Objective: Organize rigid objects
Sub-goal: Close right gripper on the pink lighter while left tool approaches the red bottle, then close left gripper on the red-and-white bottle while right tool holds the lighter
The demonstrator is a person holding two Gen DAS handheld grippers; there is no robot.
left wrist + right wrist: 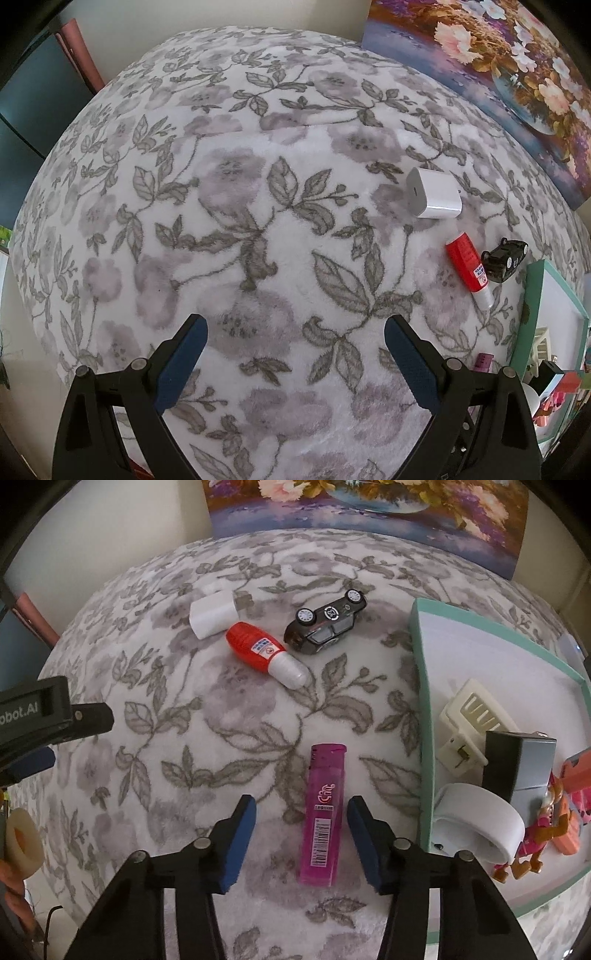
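Right tongs (301,832): spread wide, blue pads on both sides of the pink lighter (323,814) — not touching it, nothing pinched.
Pink lighter: lies flat on the floral blanket (177,738), its long side along the fingers, the barcode end nearest to the camera, closer to the right pad.
Left tongs (294,334): spread wide, holding nothing, only blanket between the pads.
Teal tray (424,709): just right of the lighter; inside it a cream hair clip (476,720), a dark grey box (517,764), a white tape roll (476,821) and pink-orange toys (546,823) at the right edge.
Red bottle (266,651): lies on its side farther on the blanket, white cap toward the tray.
White charger (212,614): just behind the red bottle, touching it or almost — I cannot tell.
Toy car (327,624): black, lying on its side, wheels facing up-left, right of the bottle, apart from it.
Flower painting (369,506): stands at the far edge of the blanket.
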